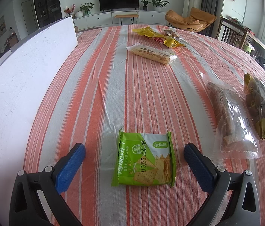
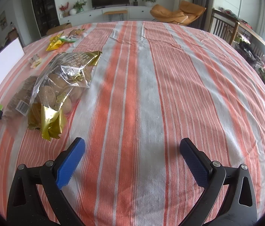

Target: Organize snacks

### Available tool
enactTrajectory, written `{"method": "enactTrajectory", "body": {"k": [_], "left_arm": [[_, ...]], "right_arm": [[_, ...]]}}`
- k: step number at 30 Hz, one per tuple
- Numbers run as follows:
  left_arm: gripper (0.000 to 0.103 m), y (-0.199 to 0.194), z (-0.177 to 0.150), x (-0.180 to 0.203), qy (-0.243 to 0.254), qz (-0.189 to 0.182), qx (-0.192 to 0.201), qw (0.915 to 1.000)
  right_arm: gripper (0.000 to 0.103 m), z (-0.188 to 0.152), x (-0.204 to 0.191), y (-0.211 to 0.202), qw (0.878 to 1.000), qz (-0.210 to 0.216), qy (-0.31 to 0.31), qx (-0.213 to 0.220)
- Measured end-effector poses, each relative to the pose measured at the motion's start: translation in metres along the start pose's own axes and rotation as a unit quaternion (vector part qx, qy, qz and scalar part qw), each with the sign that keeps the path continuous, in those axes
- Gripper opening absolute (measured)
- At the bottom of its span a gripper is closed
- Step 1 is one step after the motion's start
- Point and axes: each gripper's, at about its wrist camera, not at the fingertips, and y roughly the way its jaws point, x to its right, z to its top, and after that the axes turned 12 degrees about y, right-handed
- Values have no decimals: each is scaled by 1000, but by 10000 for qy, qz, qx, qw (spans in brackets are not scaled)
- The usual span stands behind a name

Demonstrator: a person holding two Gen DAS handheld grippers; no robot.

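Note:
A green cracker packet point(image 1: 144, 163) lies flat on the striped tablecloth, between the open blue fingers of my left gripper point(image 1: 134, 149); the fingers do not touch it. A clear bag of brown snacks point(image 1: 230, 116) and a gold-ended cookie bag point(image 1: 262, 105) lie to the right. A pale yellow packet point(image 1: 151, 53) and a yellow wrapper point(image 1: 156, 35) lie farther back. My right gripper point(image 2: 132, 144) is open and empty over bare cloth; the gold cookie bag point(image 2: 61, 86) lies to its left.
A white board point(image 1: 19, 79) stands along the table's left side. Small packets point(image 2: 62, 39) lie at the far left in the right wrist view. Chairs and a cluttered side table point(image 2: 245, 37) stand beyond the right edge.

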Motion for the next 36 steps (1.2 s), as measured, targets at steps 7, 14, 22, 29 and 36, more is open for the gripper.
{"method": "enactTrajectory", "body": {"k": [7, 14, 22, 29, 36], "left_arm": [[103, 0, 0, 0, -1, -1, 0, 10000], [103, 0, 0, 0, -3, -2, 0, 10000], [103, 0, 0, 0, 0, 2, -2, 10000], [90, -2, 3, -4, 180, -213, -223, 9994], [49, -25, -13, -17, 58, -508, -40, 9987]], "right_arm": [[103, 0, 0, 0, 10000, -1, -4, -1], [101, 2, 12, -4, 9989, 412, 224, -16], [101, 25, 3, -39, 9831, 1553, 956, 182], [97, 50, -103, 22, 9955, 532, -271, -742], [62, 42, -67, -18, 9957, 870, 99, -303]]}}
